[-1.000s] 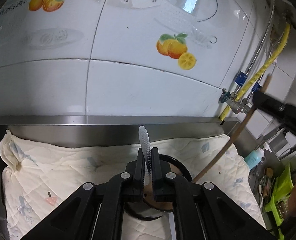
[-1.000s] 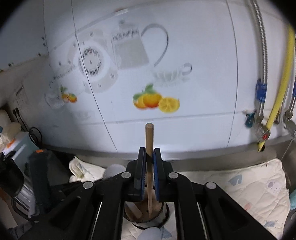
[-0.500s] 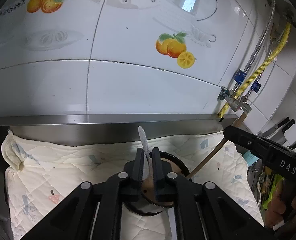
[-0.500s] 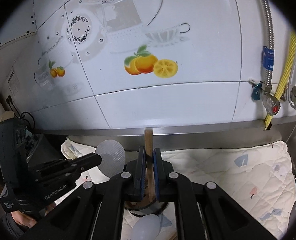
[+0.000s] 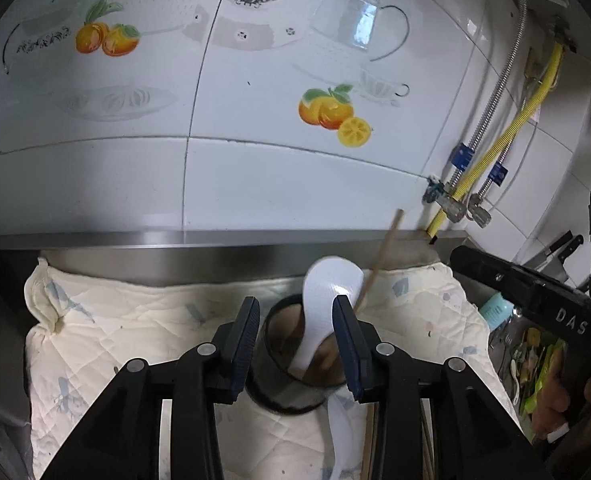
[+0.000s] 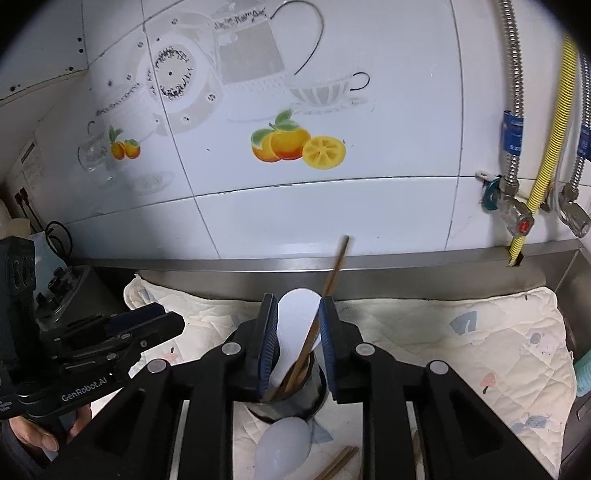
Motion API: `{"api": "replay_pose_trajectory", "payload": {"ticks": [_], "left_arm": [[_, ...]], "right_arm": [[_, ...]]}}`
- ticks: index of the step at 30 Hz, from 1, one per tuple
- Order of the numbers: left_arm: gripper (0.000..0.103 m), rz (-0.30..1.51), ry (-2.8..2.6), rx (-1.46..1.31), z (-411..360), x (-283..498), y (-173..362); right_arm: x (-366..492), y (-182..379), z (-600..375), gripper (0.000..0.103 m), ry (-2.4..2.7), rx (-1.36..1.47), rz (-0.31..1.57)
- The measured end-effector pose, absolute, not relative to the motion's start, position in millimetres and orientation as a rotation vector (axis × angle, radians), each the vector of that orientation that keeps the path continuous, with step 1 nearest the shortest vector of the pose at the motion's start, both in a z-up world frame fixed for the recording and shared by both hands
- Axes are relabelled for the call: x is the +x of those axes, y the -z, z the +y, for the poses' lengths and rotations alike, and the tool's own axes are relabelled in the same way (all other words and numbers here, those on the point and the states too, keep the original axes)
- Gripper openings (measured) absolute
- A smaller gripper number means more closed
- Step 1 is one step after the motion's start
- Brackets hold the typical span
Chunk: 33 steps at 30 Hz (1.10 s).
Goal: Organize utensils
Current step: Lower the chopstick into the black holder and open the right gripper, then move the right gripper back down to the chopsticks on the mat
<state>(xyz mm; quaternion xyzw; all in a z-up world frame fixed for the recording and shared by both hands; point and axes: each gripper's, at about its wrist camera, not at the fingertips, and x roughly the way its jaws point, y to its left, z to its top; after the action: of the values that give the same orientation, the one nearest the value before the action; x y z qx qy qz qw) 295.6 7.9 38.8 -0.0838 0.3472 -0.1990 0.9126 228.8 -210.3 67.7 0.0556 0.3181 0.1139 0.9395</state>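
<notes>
**Spoon and stick stand in the cup**

On the quilted cloth (image 5: 107, 332) below the tiled wall (image 5: 279, 184) stands a dark cup (image 5: 273, 364) — a white spoon (image 5: 327, 292) and a wooden stick (image 5: 379, 260) lean inside it. The left gripper (image 5: 296, 344) is opening, its fingers apart and clear of the spoon. The right gripper (image 6: 295, 344) is opening too — the stick passes between its fingers, unpressed. Another spoon (image 6: 281, 450) lies beside the cup.

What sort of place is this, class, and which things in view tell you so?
Most likely a home kitchen counter. The wall tiles carry teapot and orange prints, a metal utensil holder holds a white spoon and a wooden stick, and a yellow gas hose runs beside steel hoses.
</notes>
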Motion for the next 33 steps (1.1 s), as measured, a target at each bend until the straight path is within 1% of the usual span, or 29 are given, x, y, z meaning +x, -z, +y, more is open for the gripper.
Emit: {"api": "replay_pose_trajectory", "payload": {"ticks": [6,11,18,21,26,33], "left_arm": [[0.041,0.74,0.433,-0.161,0.3,266.2,-30.2],[0.041,0.766,0.451,-0.143,-8.0,239.4,-20.1],[0.041,0.838,0.479,-0.15,-17.6,214.3,3.9],[0.041,0.888,0.485,-0.128,-27.8,211.4,19.1],[0.046,0.963,0.483,-0.098,-43.3,218.0,48.0],[0.047,1.051,0.501,-0.113,-53.6,243.2,84.2]], "right_arm": [[197.1,-66.0,-214.7,0.028,-0.233,0.097,0.643],[168.7,-59.3,-221.3,0.032,-0.228,0.097,0.648],[136.4,-42.1,-237.1,0.034,-0.21,0.148,0.677],[127.3,-34.2,-245.8,0.034,-0.199,0.182,0.694],[116.2,-23.2,-257.9,0.034,-0.163,0.217,0.712],[112.4,-7.8,-272.6,0.034,-0.107,0.247,0.749]]}}
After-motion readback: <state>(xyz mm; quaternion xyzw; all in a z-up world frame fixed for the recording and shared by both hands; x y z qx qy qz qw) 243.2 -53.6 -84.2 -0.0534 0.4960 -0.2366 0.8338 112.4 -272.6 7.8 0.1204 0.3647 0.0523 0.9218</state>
